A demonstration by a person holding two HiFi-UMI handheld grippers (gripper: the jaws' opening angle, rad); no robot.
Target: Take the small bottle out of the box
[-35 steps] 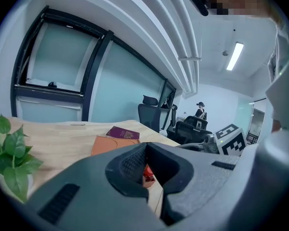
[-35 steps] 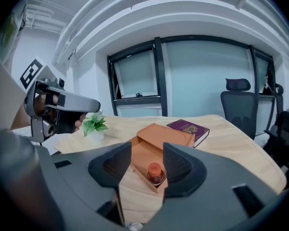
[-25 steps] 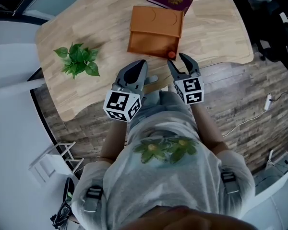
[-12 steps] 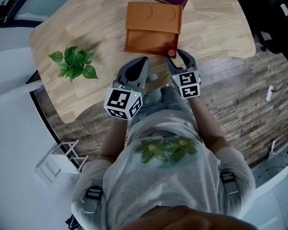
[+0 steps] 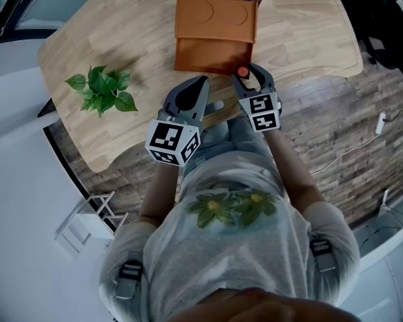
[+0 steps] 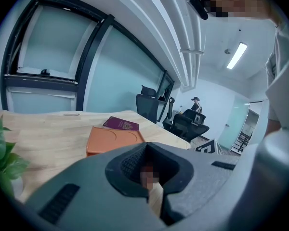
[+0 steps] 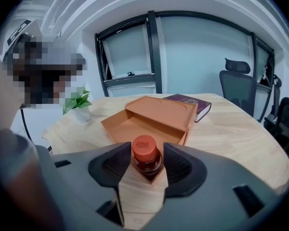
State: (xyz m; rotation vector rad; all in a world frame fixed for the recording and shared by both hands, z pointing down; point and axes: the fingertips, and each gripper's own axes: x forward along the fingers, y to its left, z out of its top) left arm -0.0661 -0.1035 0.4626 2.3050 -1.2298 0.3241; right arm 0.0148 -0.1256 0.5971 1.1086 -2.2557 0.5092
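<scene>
You had a pale, matt wood table (image 5: 141,39), a smooth matt orange box (image 7: 154,117), a glossy small bottle (image 7: 146,157), and matt grey plastic on your right gripper (image 5: 250,79).

The small bottle (image 7: 146,157), dark glass with an orange-red cap, sits cap-up between the right hand-held gripper's (image 7: 146,163) closed jaws, just outside the orange box (image 7: 149,117), which lies open on the bench (image 7: 231,124)

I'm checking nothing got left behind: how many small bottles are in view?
1. The small bottle is clamped in the right gripper, just in front of the open orange box. The box's visible interior looks empty, though the bottle hides part.
</scene>
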